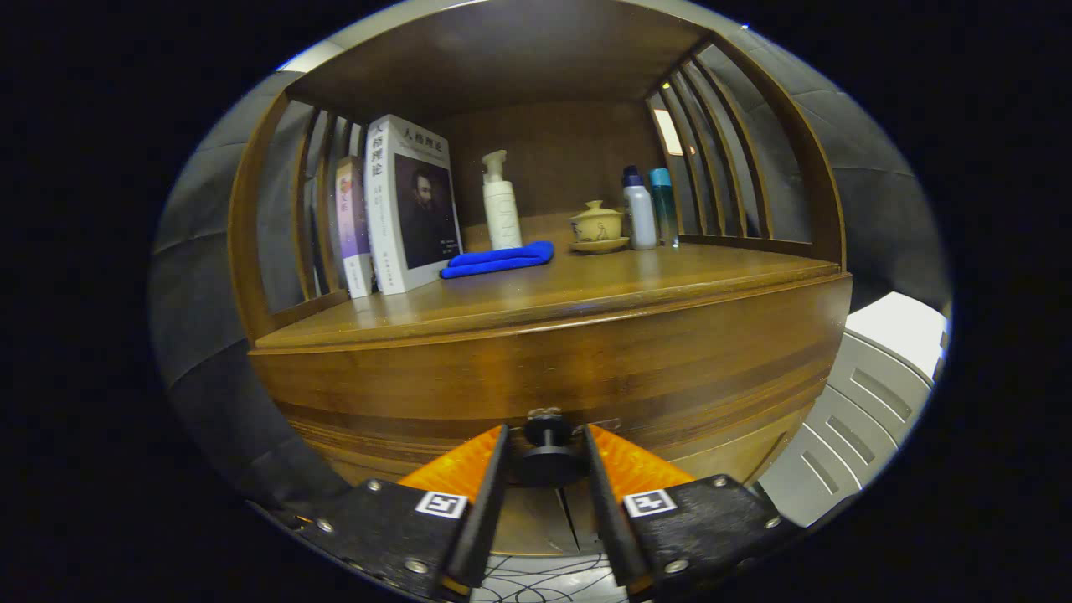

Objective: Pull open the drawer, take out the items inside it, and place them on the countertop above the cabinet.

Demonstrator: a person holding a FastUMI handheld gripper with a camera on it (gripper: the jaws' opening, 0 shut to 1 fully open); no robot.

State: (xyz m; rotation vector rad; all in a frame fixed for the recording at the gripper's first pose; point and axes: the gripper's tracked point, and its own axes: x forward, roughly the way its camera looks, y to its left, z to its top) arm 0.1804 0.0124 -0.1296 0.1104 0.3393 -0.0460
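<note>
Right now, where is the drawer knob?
In the gripper view, the black drawer knob sits between the gripper's two fingers, on the drawer front below the countertop.

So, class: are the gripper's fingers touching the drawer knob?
Touching. The gripper view shows the gripper with both fingers pressed against the knob, no gap.

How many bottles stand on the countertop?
3: a white spray bottle behind the blue cloth, and a grey bottle beside a teal bottle, right of the lidded cup. The books may hide more.
</note>
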